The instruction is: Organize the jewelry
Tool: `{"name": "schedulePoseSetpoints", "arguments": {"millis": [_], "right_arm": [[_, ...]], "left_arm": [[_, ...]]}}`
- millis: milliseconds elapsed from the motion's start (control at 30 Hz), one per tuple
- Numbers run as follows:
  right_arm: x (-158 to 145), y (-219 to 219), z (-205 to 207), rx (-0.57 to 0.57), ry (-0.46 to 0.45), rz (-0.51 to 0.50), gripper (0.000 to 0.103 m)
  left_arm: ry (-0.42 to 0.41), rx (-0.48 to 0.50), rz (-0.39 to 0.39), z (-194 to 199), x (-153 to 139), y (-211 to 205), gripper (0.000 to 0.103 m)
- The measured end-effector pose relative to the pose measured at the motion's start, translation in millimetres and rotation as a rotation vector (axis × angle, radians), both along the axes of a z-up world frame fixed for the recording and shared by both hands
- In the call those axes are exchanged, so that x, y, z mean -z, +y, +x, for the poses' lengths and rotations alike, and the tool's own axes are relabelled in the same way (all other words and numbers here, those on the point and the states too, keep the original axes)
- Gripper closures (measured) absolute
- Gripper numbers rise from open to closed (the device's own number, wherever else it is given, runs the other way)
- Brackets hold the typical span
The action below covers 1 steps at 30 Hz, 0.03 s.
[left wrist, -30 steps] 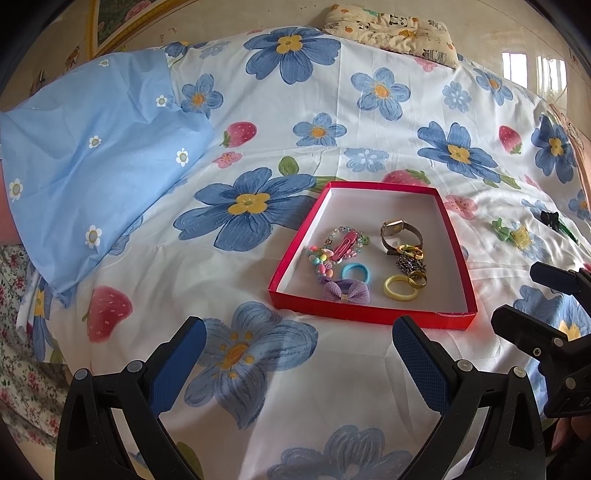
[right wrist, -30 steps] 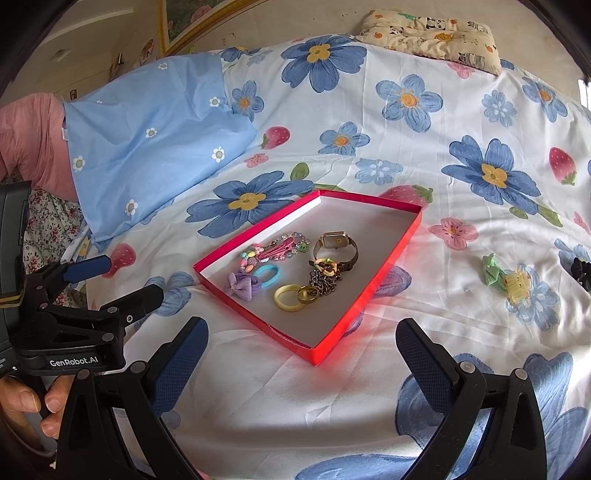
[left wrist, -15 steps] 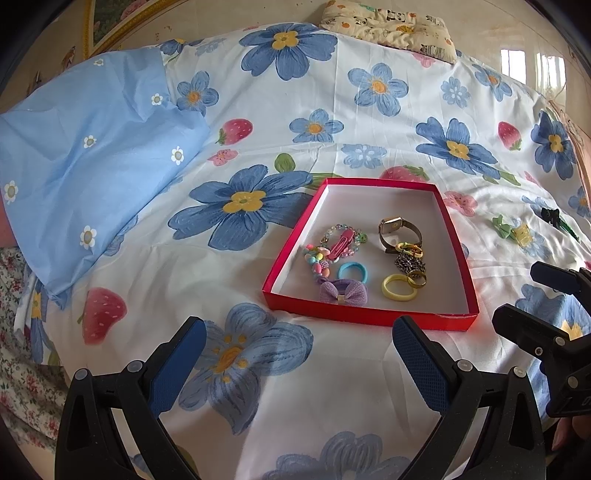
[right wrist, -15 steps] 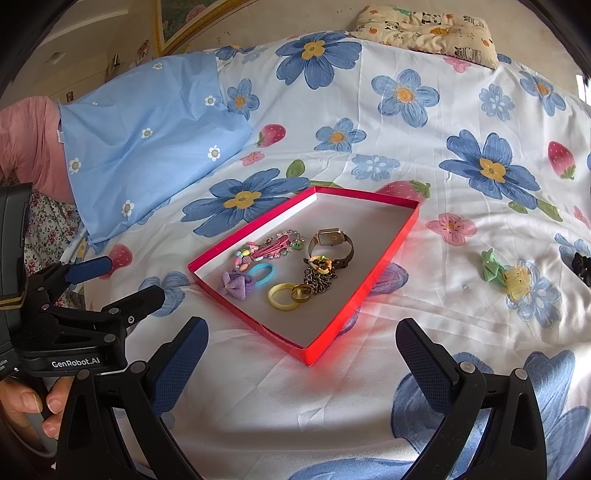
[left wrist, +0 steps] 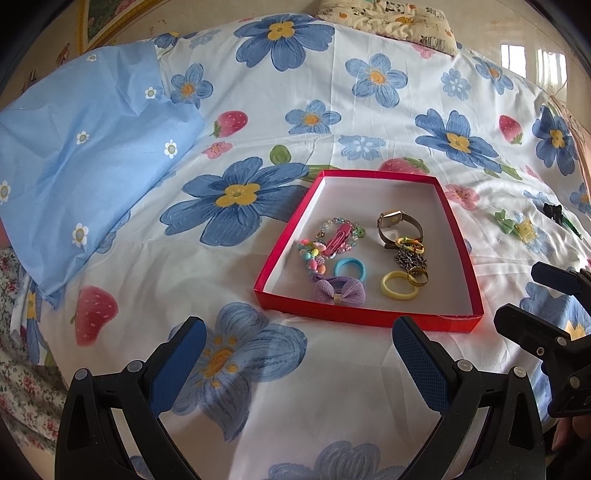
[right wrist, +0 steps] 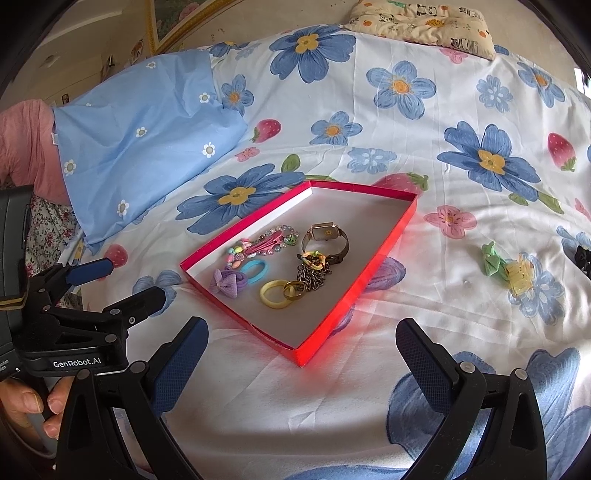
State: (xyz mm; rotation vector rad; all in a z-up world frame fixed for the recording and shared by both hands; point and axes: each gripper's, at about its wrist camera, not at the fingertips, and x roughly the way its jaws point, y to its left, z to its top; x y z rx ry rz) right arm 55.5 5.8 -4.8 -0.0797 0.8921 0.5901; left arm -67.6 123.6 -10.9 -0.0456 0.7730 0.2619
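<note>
A red tray (left wrist: 460, 236) (right wrist: 388, 247) lies on the flowered bedsheet. It holds a watch (left wrist: 397, 223) (right wrist: 325, 236), a beaded bracelet with a pink clip (left wrist: 338, 236), a blue hair tie (left wrist: 351, 267), a purple bow (left wrist: 340, 291) (right wrist: 225, 282), a yellow ring (left wrist: 399, 290) (right wrist: 275, 293) and a dark chain (left wrist: 410, 258). A green bow (right wrist: 491, 262) and a yellow clip (right wrist: 519, 277) lie on the sheet right of the tray, with a black clip (left wrist: 552, 212) further right. My left gripper (left wrist: 299, 362) is open and empty, in front of the tray. My right gripper (right wrist: 303, 363) is open and empty.
A light blue pillow (left wrist: 74, 177) lies at the left. A patterned cushion (right wrist: 421, 18) sits at the far edge of the bed. The bed's left edge drops to a floral cloth (left wrist: 22, 398).
Both grippers have drifted slightly; the tray sits a little lower in both views. Both stay open and empty.
</note>
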Motion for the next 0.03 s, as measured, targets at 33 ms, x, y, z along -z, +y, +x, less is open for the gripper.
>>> {"name": "schedulePoseSetpoints", "arguments": {"millis": [33], "right_arm": [[0.2,-0.4,1.0,0.002,0.002,0.0,0.001]], "left_arm": [[0.005,0.002,-0.004,2.8,0.3,-0.1,0.001]]}}
